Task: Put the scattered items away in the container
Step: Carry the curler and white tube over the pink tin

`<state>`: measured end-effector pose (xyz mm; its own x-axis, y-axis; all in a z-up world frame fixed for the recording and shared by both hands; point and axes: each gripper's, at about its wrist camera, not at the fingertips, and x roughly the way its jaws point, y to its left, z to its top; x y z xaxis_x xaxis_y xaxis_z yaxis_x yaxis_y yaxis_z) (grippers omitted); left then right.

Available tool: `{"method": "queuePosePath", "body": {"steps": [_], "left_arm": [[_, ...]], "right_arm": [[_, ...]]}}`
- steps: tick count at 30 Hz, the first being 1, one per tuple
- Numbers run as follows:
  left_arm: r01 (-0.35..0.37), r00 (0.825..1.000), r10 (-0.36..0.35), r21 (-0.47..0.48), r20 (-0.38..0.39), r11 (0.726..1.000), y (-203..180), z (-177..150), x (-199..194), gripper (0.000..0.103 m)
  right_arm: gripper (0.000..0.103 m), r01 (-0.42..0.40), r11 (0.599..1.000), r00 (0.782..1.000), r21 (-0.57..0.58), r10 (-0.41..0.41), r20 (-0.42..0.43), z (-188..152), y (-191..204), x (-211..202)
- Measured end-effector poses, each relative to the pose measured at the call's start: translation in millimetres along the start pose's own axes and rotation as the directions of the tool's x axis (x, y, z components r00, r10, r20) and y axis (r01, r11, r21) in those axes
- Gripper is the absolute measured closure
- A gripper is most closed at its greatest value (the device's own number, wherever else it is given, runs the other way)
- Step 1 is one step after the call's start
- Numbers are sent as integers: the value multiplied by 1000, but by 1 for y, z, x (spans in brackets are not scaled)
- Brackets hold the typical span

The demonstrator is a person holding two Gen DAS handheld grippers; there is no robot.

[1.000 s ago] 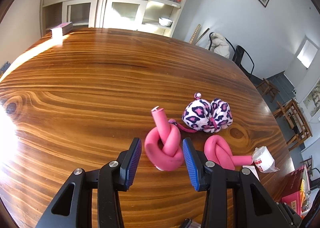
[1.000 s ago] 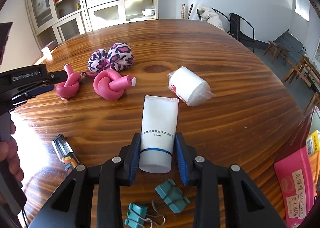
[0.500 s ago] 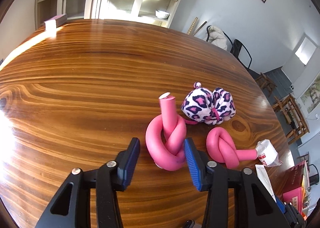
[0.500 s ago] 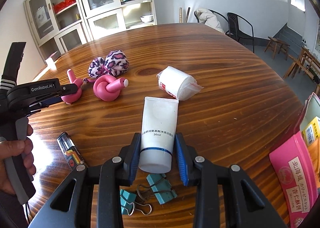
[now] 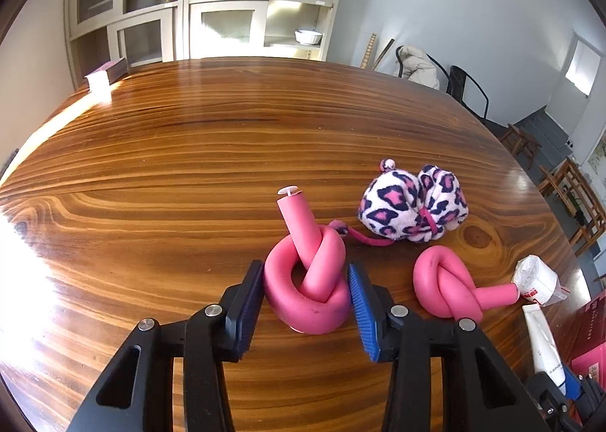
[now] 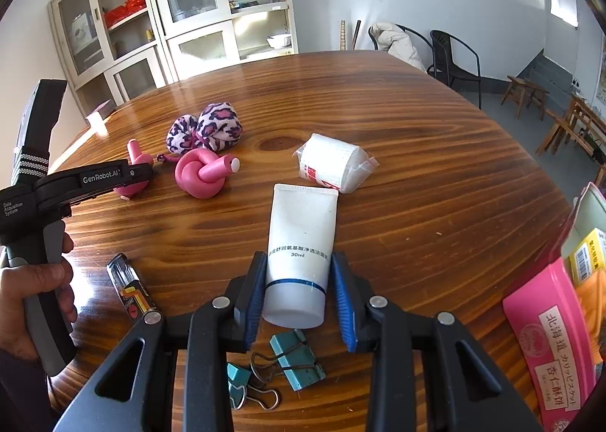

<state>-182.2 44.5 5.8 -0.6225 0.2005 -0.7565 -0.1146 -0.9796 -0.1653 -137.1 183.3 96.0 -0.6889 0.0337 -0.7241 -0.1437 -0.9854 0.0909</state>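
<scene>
My left gripper [image 5: 305, 303] is shut on a knotted pink foam roller [image 5: 307, 280], which rests on the wooden table [image 5: 170, 174]. A second pink knotted roller [image 5: 445, 290] and a leopard-print plush [image 5: 413, 208] lie to its right. My right gripper [image 6: 299, 295] is shut on a white 30 ml tube [image 6: 301, 250] and holds it over the table. The pink container [image 6: 549, 348] stands at the right edge with packets inside.
A plastic-wrapped white roll [image 6: 333, 167] lies beyond the tube. Teal binder clips [image 6: 295, 360] lie under my right gripper. A lighter [image 6: 130, 290] lies at the left front. A small box [image 5: 104, 72] sits at the table's far left edge.
My left gripper moved forward around the near pink roller and closed on it. My right gripper rose slightly with the tube held.
</scene>
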Motion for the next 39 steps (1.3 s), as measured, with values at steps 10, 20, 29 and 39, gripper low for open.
{"method": "queuePosePath", "body": {"steps": [10,20,29,39], "left_arm": [[44,996,-44,-2,77,999,-9,7,-37,57],[64,984,-81,110,161,992,-53,4,-75,57],[83,961,-131,195,244,977,-94,-21,-125,57],[98,946,-188,322,263,942,-149,-56,-155,57]], "right_arm": [[66,-19,999,996,34,16,87,6,-7,-24],[66,-2,996,982,94,-16,189,13,-21,-50],[66,19,985,953,170,-70,296,12,-44,-86],[66,82,963,928,255,-167,332,-31,-89,-128]]}}
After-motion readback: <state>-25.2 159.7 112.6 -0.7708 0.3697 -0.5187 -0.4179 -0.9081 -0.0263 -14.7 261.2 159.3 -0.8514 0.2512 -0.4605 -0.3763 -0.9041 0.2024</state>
